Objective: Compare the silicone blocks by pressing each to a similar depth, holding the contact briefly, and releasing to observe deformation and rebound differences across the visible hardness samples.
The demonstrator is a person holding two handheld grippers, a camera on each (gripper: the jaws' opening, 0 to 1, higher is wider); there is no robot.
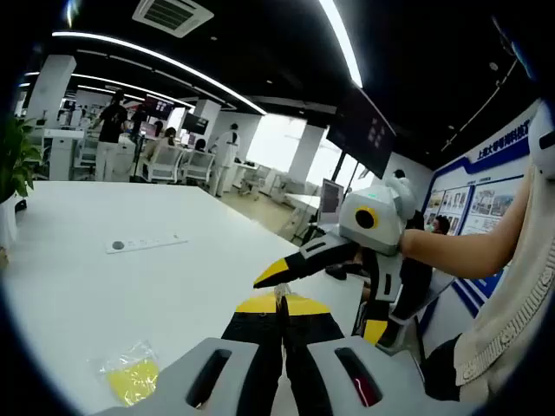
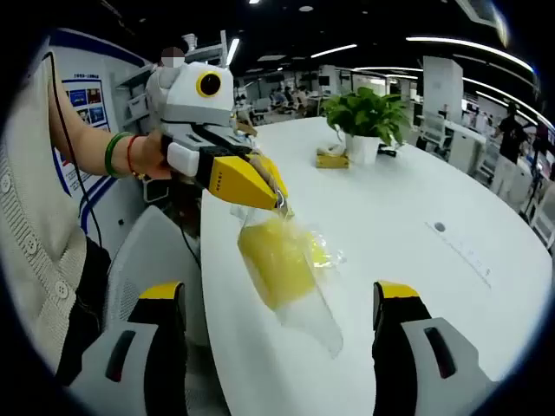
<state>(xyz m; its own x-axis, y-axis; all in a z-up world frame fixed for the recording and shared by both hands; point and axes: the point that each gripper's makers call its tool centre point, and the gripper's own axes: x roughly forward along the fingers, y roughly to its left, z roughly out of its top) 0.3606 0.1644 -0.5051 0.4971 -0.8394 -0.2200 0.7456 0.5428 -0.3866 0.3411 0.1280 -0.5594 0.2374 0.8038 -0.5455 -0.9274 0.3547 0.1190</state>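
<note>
A clear plastic bag with a yellow silicone block [image 2: 276, 260] hangs over the white table [image 2: 390, 208], pinched by its top edge in my left gripper [image 2: 279, 204]. In the left gripper view the left gripper [image 1: 279, 302] has its yellow-tipped jaws pressed together on a thin bit of plastic. My right gripper [image 2: 279, 299] stands open just below the hanging bag, its jaws wide apart and touching nothing. It enters the left gripper view from the right as the right gripper [image 1: 325, 303], held by a hand. Another clear bag with yellow content [image 1: 130, 377] lies on the table.
A potted plant [image 2: 368, 117] and a small yellow box [image 2: 331, 159] stand at the table's far end. A socket strip [image 1: 143, 244] is set into the tabletop. A grey chair [image 2: 156, 251] sits at the table's near edge. People stand at desks far behind.
</note>
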